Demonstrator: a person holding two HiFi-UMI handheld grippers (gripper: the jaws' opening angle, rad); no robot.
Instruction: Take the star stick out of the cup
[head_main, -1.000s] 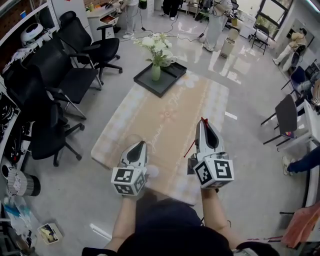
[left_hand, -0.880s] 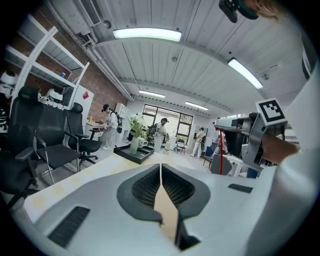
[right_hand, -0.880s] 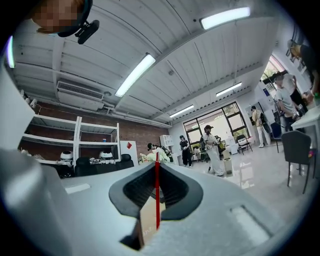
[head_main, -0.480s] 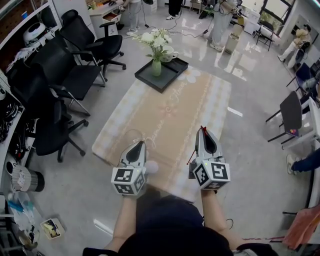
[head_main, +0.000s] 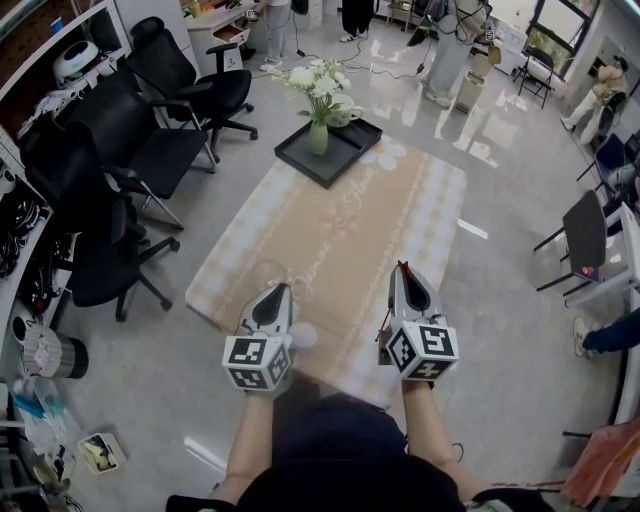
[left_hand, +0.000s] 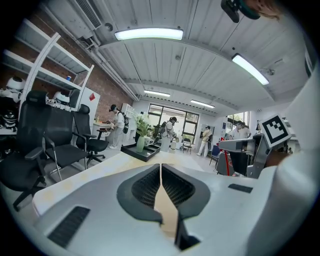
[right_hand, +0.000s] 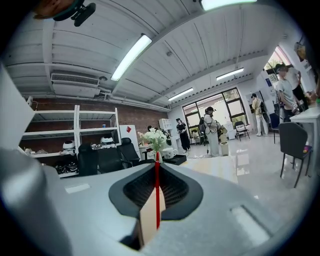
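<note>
Left gripper (head_main: 278, 290) barely moved, but the right gripper (head_main: 405, 272) sank lower over the table (head_main: 340, 220), stick in its grip.
On the left, the jaws were pressed together with nothing in them. On the right, the jaws were squeezed tight on the thin red star stick (right_hand: 157, 200), which was up in the air with nothing around it. So the taking-out looked done; putting it down seemed next.

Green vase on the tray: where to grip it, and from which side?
Probably the vase body, below the flowers, with the jaws level, coming in from the near side. It stands upright, the blooms crowd the top, and the mug sits close behind it to the right.
</note>
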